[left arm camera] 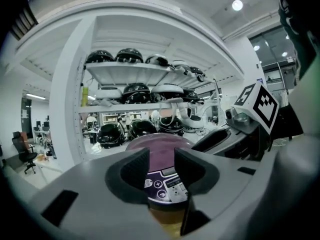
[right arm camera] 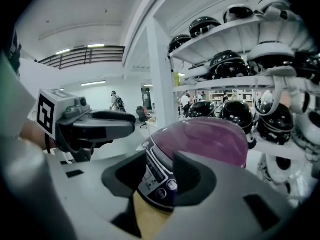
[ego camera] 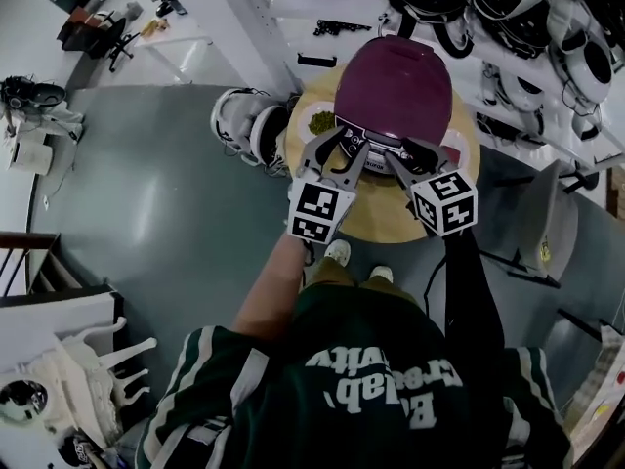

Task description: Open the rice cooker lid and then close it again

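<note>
The rice cooker [ego camera: 394, 86] has a purple domed lid, which lies closed, and it stands on a round wooden table [ego camera: 383, 225]. Its control panel [left arm camera: 167, 186] faces me. My left gripper [ego camera: 342, 149] and right gripper [ego camera: 408, 154] hover side by side just in front of that panel, short of touching it. In the left gripper view the left gripper [left arm camera: 161, 166] is open, with only the cooker [left arm camera: 159, 149] showing through the gap. The right gripper [right arm camera: 159, 176] is open too, aimed at the cooker's [right arm camera: 205, 136] front left corner, with nothing between its jaws.
A small dish of green stuff [ego camera: 322, 122] sits on the table left of the cooker. A white helmet [ego camera: 249, 125] lies on the floor by the table. Shelves of helmets [ego camera: 508, 8] rise behind. A chair [ego camera: 547, 233] stands at the right.
</note>
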`<state>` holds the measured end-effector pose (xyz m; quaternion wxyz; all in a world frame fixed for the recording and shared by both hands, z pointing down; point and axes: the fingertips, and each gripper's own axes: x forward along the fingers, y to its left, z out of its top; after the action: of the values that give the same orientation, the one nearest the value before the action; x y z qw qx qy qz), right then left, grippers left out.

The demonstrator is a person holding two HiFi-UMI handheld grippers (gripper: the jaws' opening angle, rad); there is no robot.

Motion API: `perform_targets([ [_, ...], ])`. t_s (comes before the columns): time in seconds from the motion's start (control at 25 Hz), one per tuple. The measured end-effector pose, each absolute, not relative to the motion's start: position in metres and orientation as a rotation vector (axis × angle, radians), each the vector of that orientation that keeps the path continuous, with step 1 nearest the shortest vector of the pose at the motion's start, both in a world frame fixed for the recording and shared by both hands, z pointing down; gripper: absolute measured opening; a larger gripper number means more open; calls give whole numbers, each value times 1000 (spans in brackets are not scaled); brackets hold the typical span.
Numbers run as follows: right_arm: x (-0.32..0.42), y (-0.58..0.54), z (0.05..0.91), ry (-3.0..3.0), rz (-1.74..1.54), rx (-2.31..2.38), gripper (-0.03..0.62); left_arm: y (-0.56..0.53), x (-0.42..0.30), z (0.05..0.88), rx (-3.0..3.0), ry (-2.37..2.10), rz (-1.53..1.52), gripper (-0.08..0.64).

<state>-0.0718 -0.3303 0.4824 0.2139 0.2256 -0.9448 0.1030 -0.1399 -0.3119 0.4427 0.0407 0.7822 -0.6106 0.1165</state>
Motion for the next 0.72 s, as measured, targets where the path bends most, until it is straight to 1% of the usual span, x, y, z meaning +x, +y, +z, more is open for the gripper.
perform_targets([
  [0.28, -98, -335, 493, -2532, 321, 759, 175, -336, -157, 459, 2502, -1647, 351, 155],
  [0.52, -100, -339, 497, -2468, 312, 895, 176, -344, -166, 473, 2535, -1542, 327, 154],
  [0.64, -106, -337, 501, -2434, 249, 913, 213, -346, -168, 476, 2552, -1487, 312, 155],
  [0.72, -108, -337, 502, -2425, 233, 929, 218, -346, -169, 477, 2557, -1470, 304, 155],
])
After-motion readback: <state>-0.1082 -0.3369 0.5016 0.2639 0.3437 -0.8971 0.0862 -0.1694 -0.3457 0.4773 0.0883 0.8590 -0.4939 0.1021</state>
